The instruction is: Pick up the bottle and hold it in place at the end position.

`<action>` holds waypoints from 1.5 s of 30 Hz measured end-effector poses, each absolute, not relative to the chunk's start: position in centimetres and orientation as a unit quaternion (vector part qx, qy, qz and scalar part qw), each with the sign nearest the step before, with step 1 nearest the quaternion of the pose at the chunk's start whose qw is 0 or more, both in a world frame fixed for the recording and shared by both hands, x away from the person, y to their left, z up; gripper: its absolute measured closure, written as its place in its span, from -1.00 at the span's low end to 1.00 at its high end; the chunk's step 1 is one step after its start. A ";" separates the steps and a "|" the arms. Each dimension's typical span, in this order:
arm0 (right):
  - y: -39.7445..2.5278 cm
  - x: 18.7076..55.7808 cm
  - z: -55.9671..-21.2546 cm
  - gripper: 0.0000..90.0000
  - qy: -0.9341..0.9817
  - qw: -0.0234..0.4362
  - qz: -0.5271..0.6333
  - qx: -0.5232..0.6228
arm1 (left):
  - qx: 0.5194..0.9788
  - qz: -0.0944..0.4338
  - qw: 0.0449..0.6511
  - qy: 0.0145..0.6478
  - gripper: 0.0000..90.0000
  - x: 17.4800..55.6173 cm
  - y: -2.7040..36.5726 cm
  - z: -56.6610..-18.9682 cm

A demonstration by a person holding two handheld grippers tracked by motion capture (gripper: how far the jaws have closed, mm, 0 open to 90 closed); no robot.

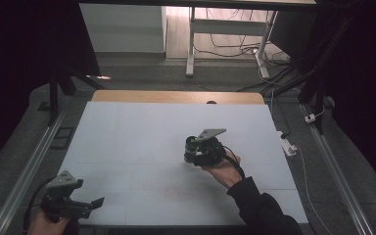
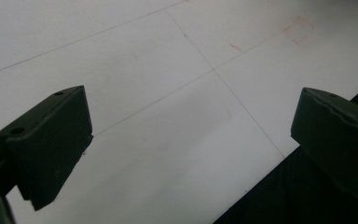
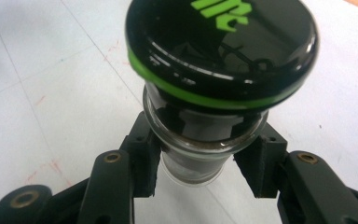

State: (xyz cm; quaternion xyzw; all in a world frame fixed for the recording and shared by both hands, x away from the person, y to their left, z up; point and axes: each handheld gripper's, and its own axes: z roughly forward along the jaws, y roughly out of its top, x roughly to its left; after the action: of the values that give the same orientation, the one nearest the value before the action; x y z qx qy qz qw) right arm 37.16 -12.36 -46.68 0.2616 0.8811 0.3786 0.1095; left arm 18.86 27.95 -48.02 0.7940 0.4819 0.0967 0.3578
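Observation:
A glass jar (image 1: pixel 191 145) with a glossy black lid (image 3: pixel 221 46), ringed in green and marked with a green logo, stands near the middle of the white table (image 1: pixel 142 127). My right gripper (image 1: pixel 192 153) comes at it from the right. In the right gripper view the right gripper (image 3: pixel 200 163) has its two pads pressed on the glass body below the lid. My left gripper (image 1: pixel 94 204) hovers at the table's front left corner. Seen in its own view, the left gripper (image 2: pixel 191 135) is wide open with bare table between the jaws.
A faint red square mark (image 2: pixel 298 30) and thin pencil lines cross the white table. Its front edge (image 2: pixel 279 158) runs just under the left gripper. A white power strip (image 1: pixel 288 144) lies off the right side. Metal rails (image 1: pixel 27 171) flank the table, with desk legs and cables behind.

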 end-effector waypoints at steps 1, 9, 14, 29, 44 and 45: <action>-12.1 37.3 -46.7 0.17 0.882 0.110 0.378 0.259 | 0.794 0.097 0.358 0.482 -1.00 18.9 28.0 -48.0; -10.3 38.6 -46.6 0.17 0.884 0.117 0.379 0.247 | 0.793 0.095 0.360 0.482 -1.00 18.9 28.0 -48.0; -9.6 39.7 -46.8 0.17 0.883 0.111 0.381 0.252 | 0.794 0.096 0.359 0.481 -1.00 18.8 28.0 -48.0; -8.5 42.5 -48.4 0.17 0.889 0.121 0.362 0.252 | 0.794 0.094 0.361 0.481 -1.00 18.9 28.0 -48.0; -8.0 42.9 -49.8 0.17 0.890 0.125 0.354 0.258 | 0.794 0.093 0.361 0.480 -1.00 18.9 28.1 -48.0; -8.0 42.9 -49.9 0.17 0.891 0.125 0.351 0.260 | 0.794 0.093 0.362 0.480 -1.00 18.9 28.1 -48.0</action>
State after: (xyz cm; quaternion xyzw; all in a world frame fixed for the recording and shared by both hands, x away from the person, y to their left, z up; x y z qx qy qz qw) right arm 42.88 -7.97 -49.93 0.2602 0.8906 0.3513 0.1255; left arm 18.87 28.06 -48.03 0.7940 0.4797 0.0930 0.3616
